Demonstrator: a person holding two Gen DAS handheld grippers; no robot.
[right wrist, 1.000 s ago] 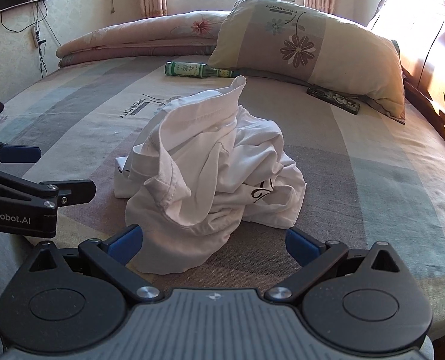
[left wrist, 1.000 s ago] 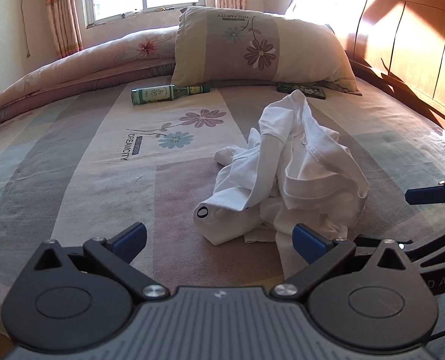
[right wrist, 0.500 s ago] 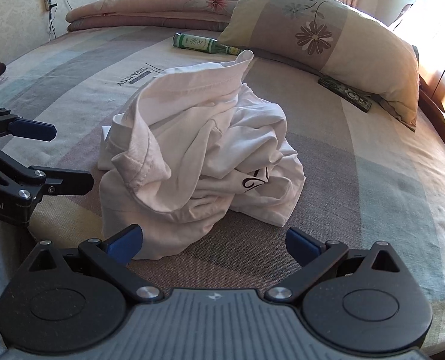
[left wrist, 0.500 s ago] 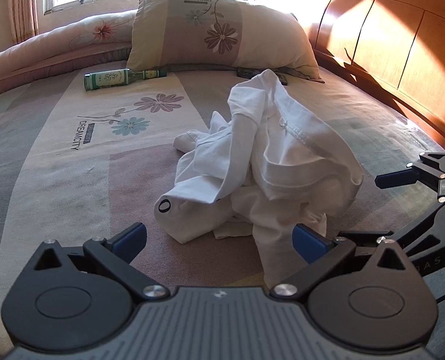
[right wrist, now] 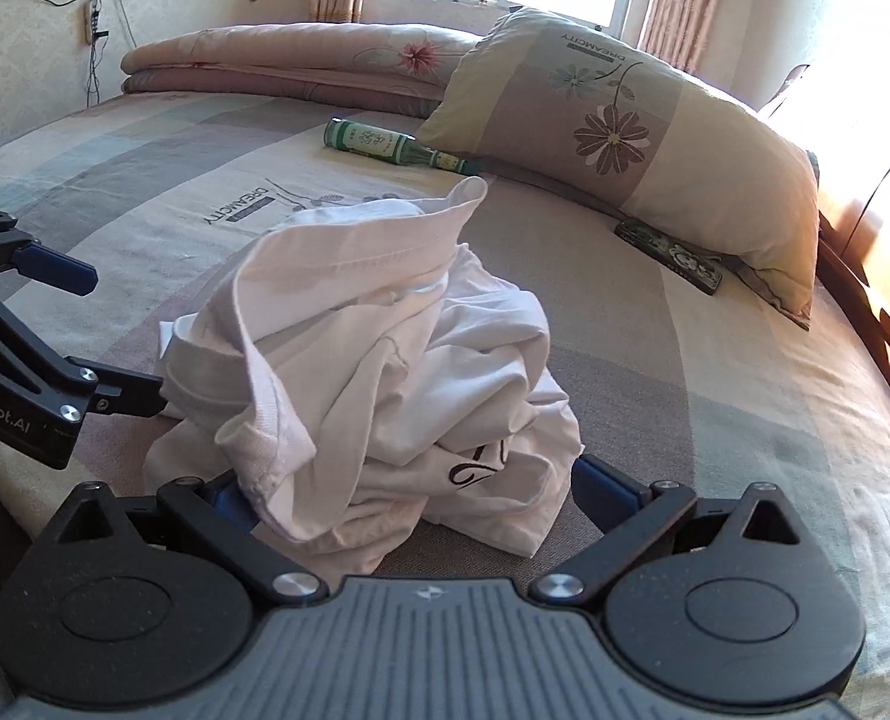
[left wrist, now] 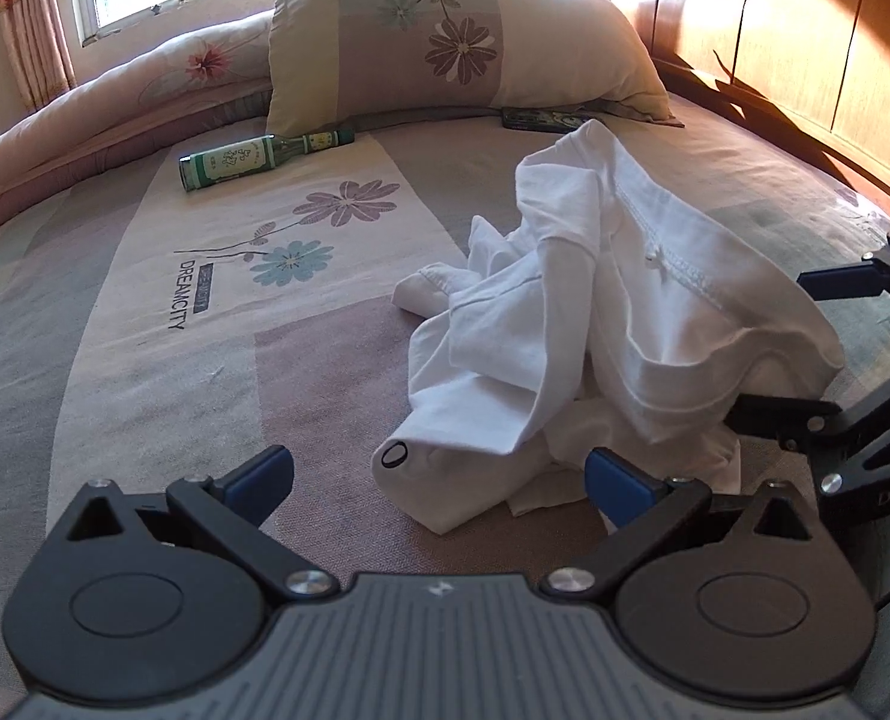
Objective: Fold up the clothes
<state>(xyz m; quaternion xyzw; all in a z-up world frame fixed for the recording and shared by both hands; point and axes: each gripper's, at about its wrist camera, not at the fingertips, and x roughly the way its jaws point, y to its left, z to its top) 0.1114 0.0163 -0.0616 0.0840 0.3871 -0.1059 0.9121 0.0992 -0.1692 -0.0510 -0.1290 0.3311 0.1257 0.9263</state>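
The bed (left wrist: 144,372) fills both my views, its patchwork sheet bare around a crumpled white shirt (left wrist: 595,324) heaped near the middle. The pillow (right wrist: 625,138) leans at the head end, a green bottle (left wrist: 252,159) lying on its side just before it.

Against a second ago, both of my tools have come in closer: the shirt looms larger, and its hem now drapes over the near finger of my right hand-held gripper (right wrist: 408,495), where before it lay clear ahead. My left hand-held gripper (left wrist: 438,477) sits with its jaws spread wide, empty, the shirt's rolled cuff just ahead between them. The right one is equally wide apart, gripping nothing, cloth only resting on it.

Only the right view shows the remote (right wrist: 670,255) whole beside the pillow, and a wall socket with cables; only the left shows the wooden headboard (left wrist: 805,60).
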